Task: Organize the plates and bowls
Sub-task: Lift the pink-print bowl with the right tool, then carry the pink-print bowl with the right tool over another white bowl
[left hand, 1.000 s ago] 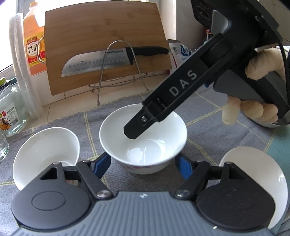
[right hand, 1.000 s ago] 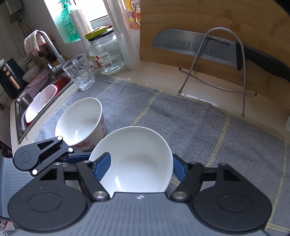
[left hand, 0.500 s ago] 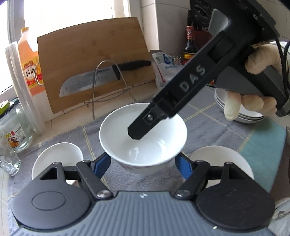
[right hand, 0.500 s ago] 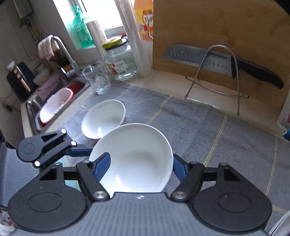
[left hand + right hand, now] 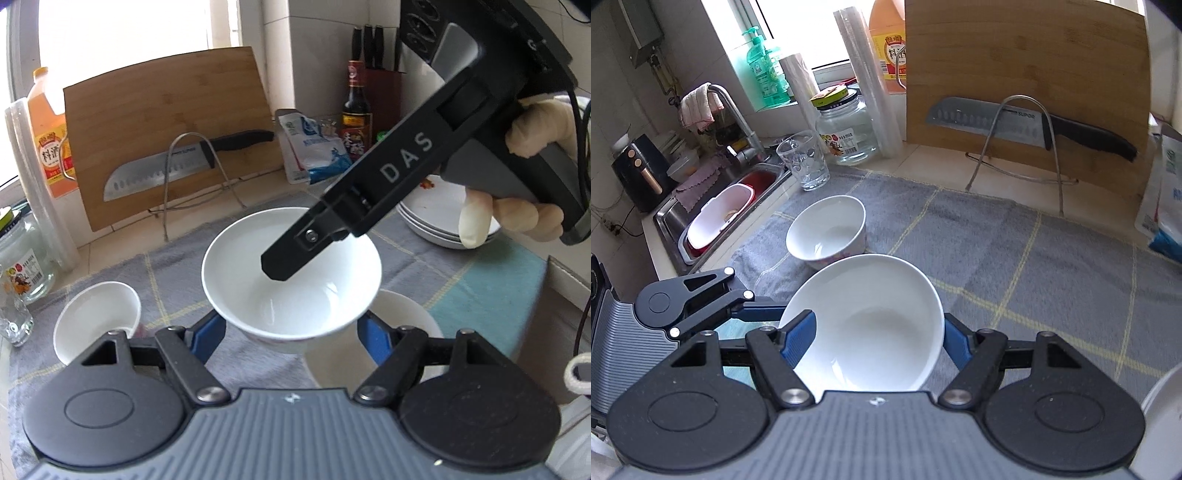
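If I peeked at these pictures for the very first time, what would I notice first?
First, the big white bowl in the middle, lifted above the grey cloth, with the right gripper reaching down into it and the left gripper around its sides. Next, the long knife resting in a wire stand against the wooden cutting board at the back. A smaller white bowl sits on the cloth near the sink.

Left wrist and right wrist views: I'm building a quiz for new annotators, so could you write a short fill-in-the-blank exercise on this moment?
1. The left gripper holds a white ____ between its blue pads.
2. The cloth on the counter is mostly ____ with yellow lines.
3. The knife lies against the wooden ____.
Missing words: bowl; grey; cutting board.
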Tool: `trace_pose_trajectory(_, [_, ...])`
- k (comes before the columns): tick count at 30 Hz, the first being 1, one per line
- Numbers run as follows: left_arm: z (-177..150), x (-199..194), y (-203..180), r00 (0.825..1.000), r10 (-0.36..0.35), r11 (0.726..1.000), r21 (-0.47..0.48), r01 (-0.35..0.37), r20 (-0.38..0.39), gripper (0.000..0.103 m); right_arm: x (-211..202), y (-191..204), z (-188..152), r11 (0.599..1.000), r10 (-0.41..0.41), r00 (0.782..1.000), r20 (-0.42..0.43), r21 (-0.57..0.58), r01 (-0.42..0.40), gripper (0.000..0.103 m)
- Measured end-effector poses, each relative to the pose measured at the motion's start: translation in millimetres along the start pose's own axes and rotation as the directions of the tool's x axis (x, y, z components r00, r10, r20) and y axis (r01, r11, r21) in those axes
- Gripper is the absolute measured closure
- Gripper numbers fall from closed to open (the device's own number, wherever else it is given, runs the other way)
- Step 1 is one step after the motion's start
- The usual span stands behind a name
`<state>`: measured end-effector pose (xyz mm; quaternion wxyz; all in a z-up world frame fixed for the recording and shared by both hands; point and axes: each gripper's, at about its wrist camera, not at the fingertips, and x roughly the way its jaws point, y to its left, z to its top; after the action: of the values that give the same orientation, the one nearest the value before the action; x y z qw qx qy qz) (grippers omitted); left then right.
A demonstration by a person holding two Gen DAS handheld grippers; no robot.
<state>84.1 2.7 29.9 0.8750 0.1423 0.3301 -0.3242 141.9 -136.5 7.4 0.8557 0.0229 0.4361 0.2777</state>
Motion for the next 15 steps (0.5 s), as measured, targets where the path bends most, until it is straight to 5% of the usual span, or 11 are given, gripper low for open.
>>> trace_pose_trajectory(15, [-12.8, -8.2, -26.3, 0.995, -0.089, 0.996, 0.009, 0.09, -0.047, 0.025, -16.1, -1.0, -45.9, 0.997, -0.028, 0.999, -0.024, 0.074, 0.03, 0.022])
